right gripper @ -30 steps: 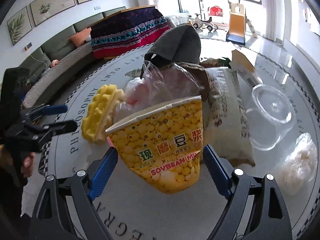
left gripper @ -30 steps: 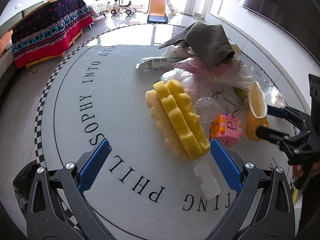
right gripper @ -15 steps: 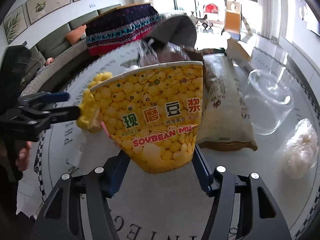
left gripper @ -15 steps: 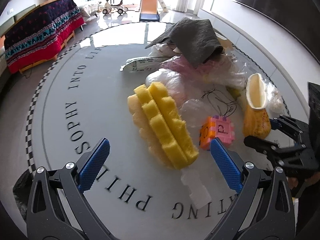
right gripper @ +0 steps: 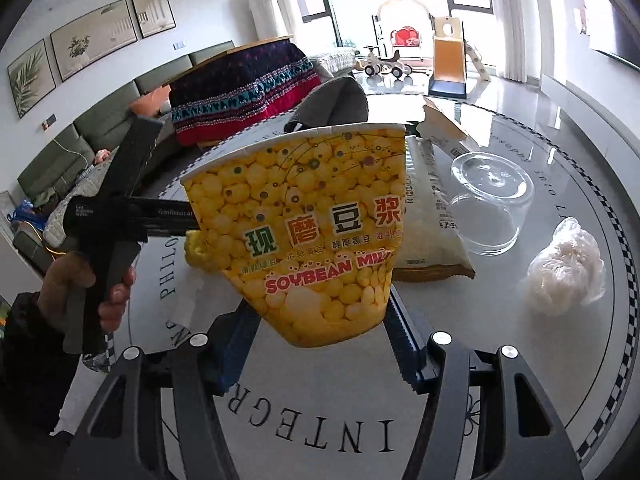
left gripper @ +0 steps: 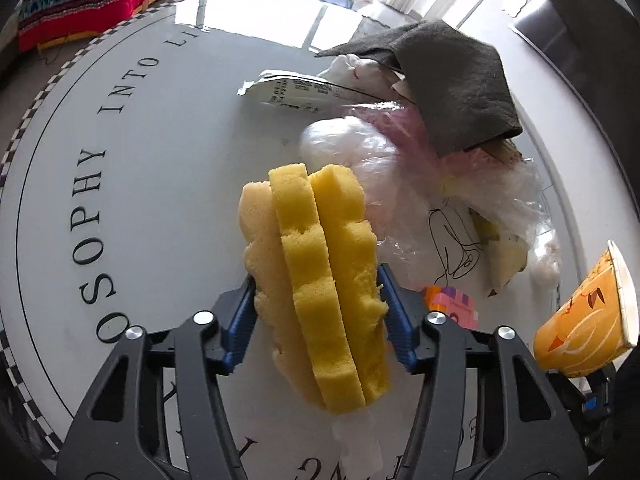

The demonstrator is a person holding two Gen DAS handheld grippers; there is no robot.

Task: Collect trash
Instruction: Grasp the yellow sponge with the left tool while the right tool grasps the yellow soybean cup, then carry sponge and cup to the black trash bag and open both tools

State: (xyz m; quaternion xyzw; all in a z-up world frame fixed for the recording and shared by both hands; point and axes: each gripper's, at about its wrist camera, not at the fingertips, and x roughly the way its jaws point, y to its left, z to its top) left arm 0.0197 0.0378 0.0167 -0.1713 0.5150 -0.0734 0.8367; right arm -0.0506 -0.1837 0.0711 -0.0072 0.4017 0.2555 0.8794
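My left tongs (left gripper: 318,320) closing on the yellow notched foam sponge stack (left gripper: 320,280), blue pads touching both its sides; right tongs (right gripper: 320,344) clamped on the yellow soybean-milk paper cup (right gripper: 316,232).
Sponge lies on the round grey lettered table (left gripper: 140,152) beside crumpled clear plastic bags (left gripper: 360,160) and a dark grey cloth (left gripper: 448,80); cup held lifted above the table, tilted.

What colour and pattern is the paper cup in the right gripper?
Yellow, printed with soybeans and red lettering, the paper cup shows best in the right wrist view.

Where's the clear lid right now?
Right wrist view, right of centre: the clear lid sits on the table, between the snack bag and the white plastic wad.
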